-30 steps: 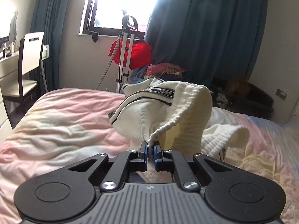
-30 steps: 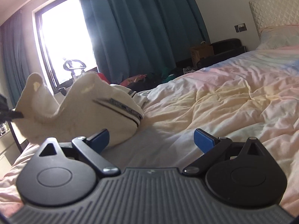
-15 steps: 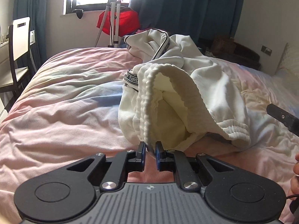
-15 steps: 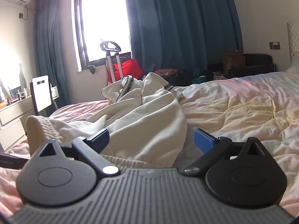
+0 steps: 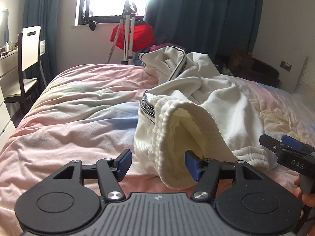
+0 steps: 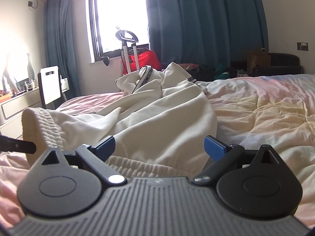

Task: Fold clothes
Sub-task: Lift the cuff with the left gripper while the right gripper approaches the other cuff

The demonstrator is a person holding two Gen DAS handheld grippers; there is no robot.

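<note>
A crumpled white garment (image 5: 214,98) with black-and-white striped trim lies heaped on the pink pastel duvet (image 5: 82,106). Its ribbed waistband (image 5: 167,137) stands up in a loop right in front of my left gripper (image 5: 158,164). That gripper's jaws are opening, with the band's lower edge between the blue pads and not pinched. My right gripper (image 6: 160,147) is open just above the garment's gathered elastic hem (image 6: 145,162), with cloth (image 6: 157,122) lying between its fingers. It also shows at the right edge of the left wrist view, as right gripper (image 5: 285,149).
A white chair (image 5: 29,59) and a desk (image 6: 17,100) stand left of the bed. A red bag on a metal stand (image 5: 133,35) is under the window, beside teal curtains (image 5: 206,15). Clothes and bags clutter the floor (image 6: 216,70) beyond the bed.
My left gripper brought the waistband down onto the duvet and its jaws parted, letting go of it. My right gripper swung toward the garment and now hovers over its hem.
</note>
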